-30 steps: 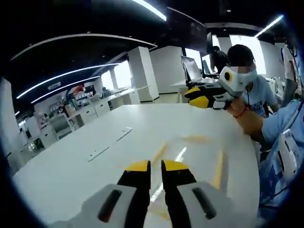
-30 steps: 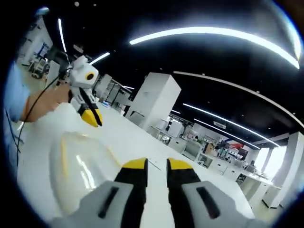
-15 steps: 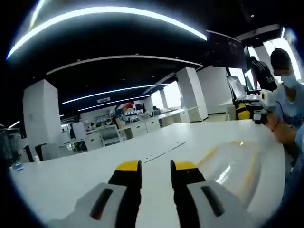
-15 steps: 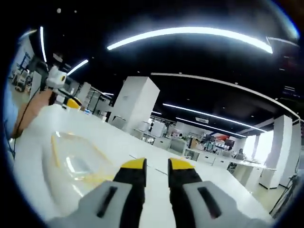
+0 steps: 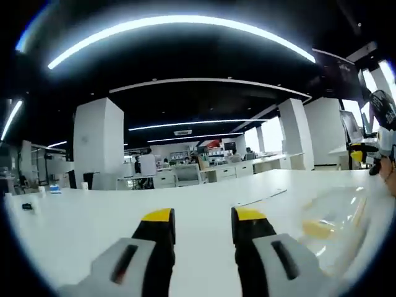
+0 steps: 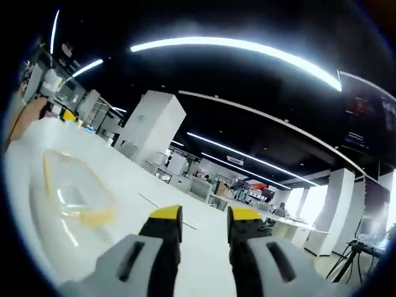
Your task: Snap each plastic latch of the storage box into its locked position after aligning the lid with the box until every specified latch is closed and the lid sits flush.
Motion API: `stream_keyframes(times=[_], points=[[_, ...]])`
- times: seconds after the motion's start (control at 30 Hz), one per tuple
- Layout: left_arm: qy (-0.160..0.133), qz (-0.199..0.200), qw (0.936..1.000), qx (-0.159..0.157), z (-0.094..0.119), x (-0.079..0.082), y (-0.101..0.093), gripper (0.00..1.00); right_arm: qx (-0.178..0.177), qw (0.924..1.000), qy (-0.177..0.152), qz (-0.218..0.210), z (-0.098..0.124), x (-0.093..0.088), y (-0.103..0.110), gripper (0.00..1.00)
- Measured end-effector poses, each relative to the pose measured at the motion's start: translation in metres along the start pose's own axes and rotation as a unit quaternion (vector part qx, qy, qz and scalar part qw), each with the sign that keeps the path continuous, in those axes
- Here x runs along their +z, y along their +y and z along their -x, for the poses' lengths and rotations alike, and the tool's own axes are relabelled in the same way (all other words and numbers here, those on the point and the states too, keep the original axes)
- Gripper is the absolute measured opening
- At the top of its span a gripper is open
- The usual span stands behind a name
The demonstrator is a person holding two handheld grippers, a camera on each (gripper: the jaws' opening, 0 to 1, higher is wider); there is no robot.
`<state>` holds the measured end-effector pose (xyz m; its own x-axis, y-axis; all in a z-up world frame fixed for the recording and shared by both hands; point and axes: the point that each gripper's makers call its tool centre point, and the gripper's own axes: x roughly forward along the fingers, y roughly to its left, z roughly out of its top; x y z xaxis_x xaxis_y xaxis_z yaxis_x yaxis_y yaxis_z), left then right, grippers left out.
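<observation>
A clear plastic storage box (image 5: 334,216) with yellow latches is seen resting on the white counter (image 5: 80,229). In the left gripper view the box lies at the right edge of the counter, to the right of the left gripper (image 5: 203,218); in the right gripper view the same box (image 6: 71,195) lies at the left, to the left of the right gripper (image 6: 203,218). A yellow latch (image 5: 317,229) is made out on the box's near side in the left gripper view, and a yellow latch (image 6: 93,216) on its near side in the right gripper view. Whether anything is held inside the box cannot be told, since its walls are blurred and pale; nor can it be told whether the lid sits flush.

The left gripper is held above the counter, apart from the box, its yellow-tipped jaws parted by a moderate gap with nothing between them. The right gripper is likewise held above the counter, apart from the box, its jaws parted by a similar gap and gripping nothing.

Beyond the box, at the far right of the left gripper view, a second gripper (image 5: 362,154) with yellow tips is held by a hand (image 5: 388,176). Beyond the counter, white pillars (image 5: 99,142) and rows of office desks (image 5: 247,167) are seen under long ceiling light strips (image 5: 179,21).
</observation>
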<state>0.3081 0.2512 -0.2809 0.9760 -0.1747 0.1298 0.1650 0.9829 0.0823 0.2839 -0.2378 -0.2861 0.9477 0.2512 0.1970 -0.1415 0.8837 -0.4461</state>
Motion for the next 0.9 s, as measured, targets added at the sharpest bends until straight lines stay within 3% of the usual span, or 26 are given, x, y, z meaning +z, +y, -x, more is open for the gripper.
stream_keyframes(times=[0.33,0.9], points=[[-0.039,-0.014,0.9983,0.041,0.007,0.013,0.003,0.45,-0.017,0.9991,-0.002,-0.039,0.007,-0.002,-0.016,0.35],[-0.046,-0.006,0.9985,0.027,0.004,0.014,-0.001,0.45,0.011,0.9998,0.015,-0.002,-0.001,-0.004,0.005,0.35]])
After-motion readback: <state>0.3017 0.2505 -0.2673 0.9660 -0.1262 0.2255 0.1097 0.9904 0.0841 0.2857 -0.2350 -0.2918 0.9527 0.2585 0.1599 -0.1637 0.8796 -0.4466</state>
